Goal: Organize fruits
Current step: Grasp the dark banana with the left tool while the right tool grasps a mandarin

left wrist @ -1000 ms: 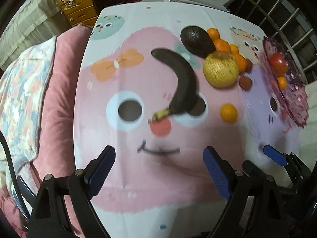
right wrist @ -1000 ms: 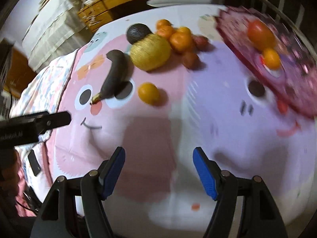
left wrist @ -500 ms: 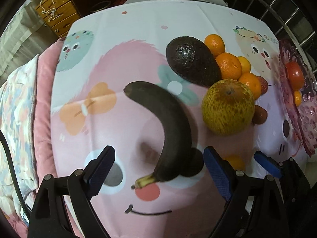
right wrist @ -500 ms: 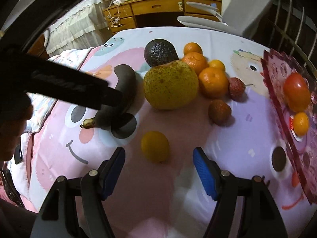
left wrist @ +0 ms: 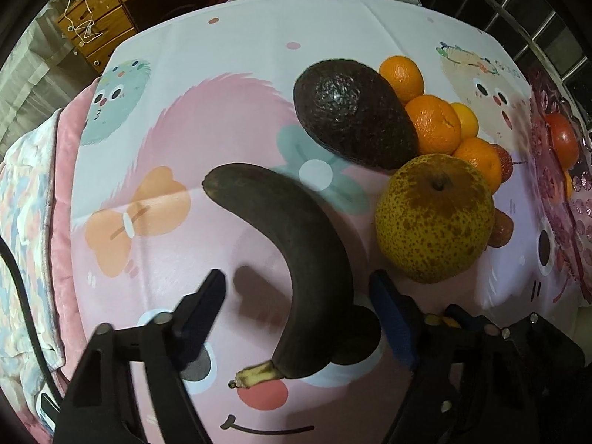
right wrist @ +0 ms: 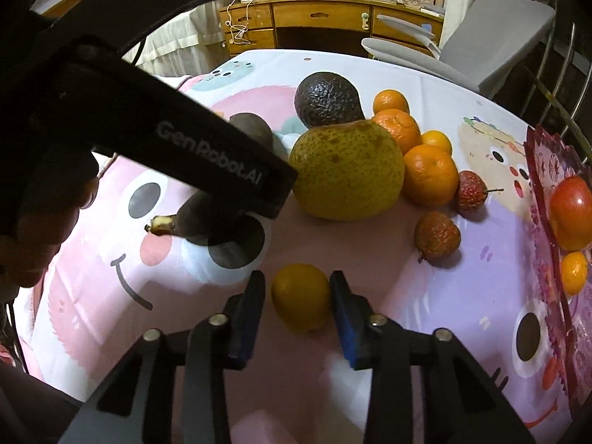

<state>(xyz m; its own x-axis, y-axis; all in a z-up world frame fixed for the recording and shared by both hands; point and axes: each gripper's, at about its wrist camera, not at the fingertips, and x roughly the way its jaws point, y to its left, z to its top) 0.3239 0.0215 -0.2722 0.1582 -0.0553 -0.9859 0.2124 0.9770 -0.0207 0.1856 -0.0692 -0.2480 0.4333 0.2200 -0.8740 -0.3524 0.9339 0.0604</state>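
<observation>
the right gripper [right wrist: 298,298] has its jaws just closing in on a small round yellow-orange citrus fruit [right wrist: 300,296] that lies alone on the pink cartoon-print tablecloth [right wrist: 462,285], apart from the main heap; the blue pads [right wrist: 344,307] sit at the fruit's two sides, touching or all but touching, and it still rests on the cloth. the left gripper [left wrist: 296,314] points down over a dark overripe curved banana [left wrist: 296,259]; its jaws have just been narrowing too, yet both pads stand clear of the banana's lower body, so it holds nothing so far. beside the banana lie a large speckled yellow-brown pear [left wrist: 434,218], a dark pebbled avocado [left wrist: 351,114] and a cluster of bright orange mandarins [left wrist: 433,125]. at the far right a red cut-glass tray [right wrist: 544,199] already carries a red tomato [right wrist: 571,212] and a small orange fruit.

to do this step well, the right pads should press across the citrus's widest part and grip only lightly, since a round fruit squirts out if pinched off-centre. the left should centre on the banana's thick middle and close gently, as the soft skin would likely bruise or split
</observation>
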